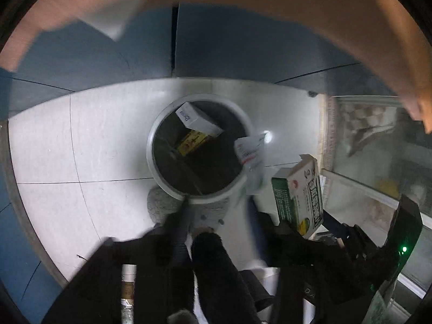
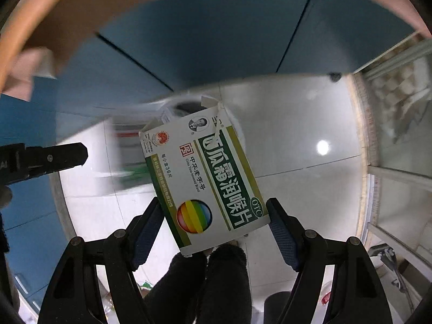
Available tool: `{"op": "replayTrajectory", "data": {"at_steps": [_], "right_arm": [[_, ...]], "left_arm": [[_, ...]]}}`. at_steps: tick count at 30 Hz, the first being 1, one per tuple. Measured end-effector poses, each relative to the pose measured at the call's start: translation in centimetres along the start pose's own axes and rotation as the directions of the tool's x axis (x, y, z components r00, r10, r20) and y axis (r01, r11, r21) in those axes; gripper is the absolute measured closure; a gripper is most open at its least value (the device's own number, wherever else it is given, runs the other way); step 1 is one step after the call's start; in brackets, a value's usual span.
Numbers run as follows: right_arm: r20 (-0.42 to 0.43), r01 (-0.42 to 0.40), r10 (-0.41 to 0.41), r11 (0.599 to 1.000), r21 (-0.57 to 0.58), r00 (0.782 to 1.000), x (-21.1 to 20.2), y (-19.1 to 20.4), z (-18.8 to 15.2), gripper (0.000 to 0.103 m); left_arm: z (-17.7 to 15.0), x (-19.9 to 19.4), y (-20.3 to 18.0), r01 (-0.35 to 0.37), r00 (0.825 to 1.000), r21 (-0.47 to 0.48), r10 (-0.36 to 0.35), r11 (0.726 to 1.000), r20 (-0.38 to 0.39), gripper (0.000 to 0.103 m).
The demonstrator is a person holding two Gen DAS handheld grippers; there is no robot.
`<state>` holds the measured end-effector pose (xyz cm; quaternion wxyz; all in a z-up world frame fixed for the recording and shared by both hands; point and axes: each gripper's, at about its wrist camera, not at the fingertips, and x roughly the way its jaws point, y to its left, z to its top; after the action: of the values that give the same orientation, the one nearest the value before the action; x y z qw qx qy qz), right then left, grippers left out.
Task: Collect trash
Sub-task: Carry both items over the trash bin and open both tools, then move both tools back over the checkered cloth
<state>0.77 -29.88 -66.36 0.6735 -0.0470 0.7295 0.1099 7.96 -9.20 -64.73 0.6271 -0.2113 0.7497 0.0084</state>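
Observation:
A round trash bin with a white rim stands on the floor below; a white box and a yellow packet lie inside. A blurred white wrapper is in the air at the bin's right rim. My right gripper is shut on a green and white medicine box, which also shows in the left wrist view to the right of the bin. My left gripper's own fingers are not clear in its view; one finger shows in the right wrist view and seems open.
White tiled floor surrounds the bin, with blue wall panels behind. A glass door and frame stand at right. A person's dark legs are below the grippers. A tan curved edge crosses the top.

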Motion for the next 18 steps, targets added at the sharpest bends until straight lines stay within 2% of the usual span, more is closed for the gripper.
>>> {"op": "replayTrajectory", "data": {"at_steps": [1, 3, 4, 5, 6, 10, 13, 18], "right_arm": [[-0.016, 0.004, -0.004, 1.000, -0.012, 1.000, 1.4, 0.2, 0.5, 0.025], [-0.048, 0.008, -0.010, 0.999, -0.031, 0.999, 3.6, 0.8, 1.3, 0.024], [-0.055, 0.007, -0.009, 0.999, -0.034, 0.998, 4.3, 0.8, 1.4, 0.017], [-0.059, 0.006, -0.009, 0.999, -0.041, 0.998, 4.8, 1.0, 1.5, 0.010], [-0.059, 0.001, -0.003, 0.999, -0.045, 0.998, 5.0, 1.0, 1.8, 0.000], [-0.043, -0.018, 0.017, 0.999, -0.030, 0.999, 5.2, 1.2, 1.8, 0.000], [-0.033, 0.007, -0.007, 1.000, -0.006, 0.999, 4.3, 0.4, 1.9, 0.000], [-0.027, 0.050, -0.049, 0.998, 0.038, 0.998, 1.6, -0.5, 1.5, 0.000]], "left_arm": [[0.0, 0.5, 0.2, -0.014, 1.000, -0.007, 0.014, 1.000, 0.008, 0.026], [0.1, 1.3, 0.8, -0.045, 0.999, -0.025, 0.045, 0.999, 0.023, 0.013], [0.1, 1.5, 1.2, -0.057, 0.998, -0.034, 0.058, 0.998, 0.026, 0.005], [-0.1, 1.6, 1.6, -0.075, 0.997, -0.043, 0.076, 0.996, 0.030, 0.002], [-0.2, 1.7, 2.0, -0.093, 0.995, -0.048, 0.094, 0.995, 0.035, 0.000], [-1.3, 1.1, 3.3, -0.171, 0.982, -0.058, 0.175, 0.984, 0.070, 0.000], [-2.4, 0.2, 3.3, -0.252, 0.961, -0.073, 0.258, 0.965, 0.100, 0.000], [-4.6, -1.9, 3.5, -0.311, 0.938, -0.094, 0.321, 0.946, 0.128, 0.000]]}}
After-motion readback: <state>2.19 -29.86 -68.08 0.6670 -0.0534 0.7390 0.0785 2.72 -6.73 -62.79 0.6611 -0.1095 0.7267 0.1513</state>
